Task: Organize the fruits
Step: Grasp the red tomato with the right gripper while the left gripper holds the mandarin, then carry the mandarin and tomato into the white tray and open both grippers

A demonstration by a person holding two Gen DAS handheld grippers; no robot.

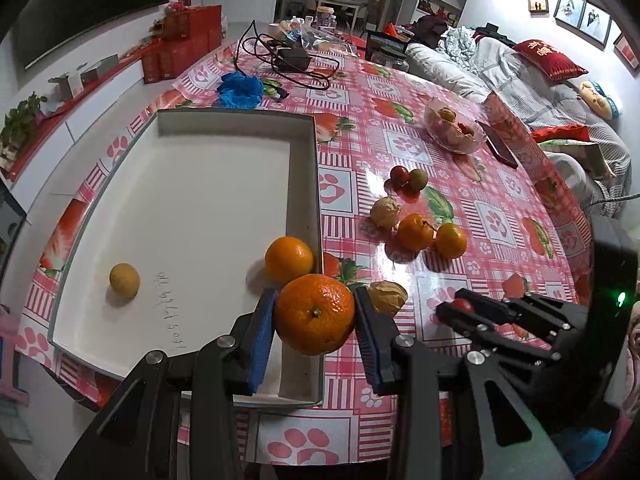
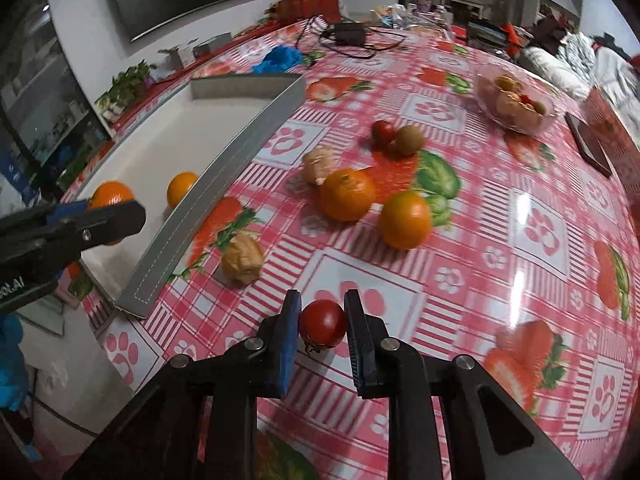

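Your left gripper (image 1: pixel 315 314) is clamping a dimpled mandarin (image 1: pixel 314 313) between its blue pads, over the near right wall of the shallow white tray (image 1: pixel 180 200). Inside the tray are lying one smooth orange (image 1: pixel 289 259) and one small yellowish round fruit (image 1: pixel 125 281). Right of the tray, your right gripper (image 2: pixel 322 326) is pinching a glossy red tomato (image 2: pixel 322 323) above the checked tablecloth (image 2: pixel 500 240); two loose oranges (image 2: pixel 347 194) are lying beyond it.

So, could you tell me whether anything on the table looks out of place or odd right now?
Nothing looks spilled or damaged. The only untidy part is fruit loose on the tablecloth: two oranges, papery husked fruits and small red and brown ones lie scattered beside the white tray, which holds only two fruits.
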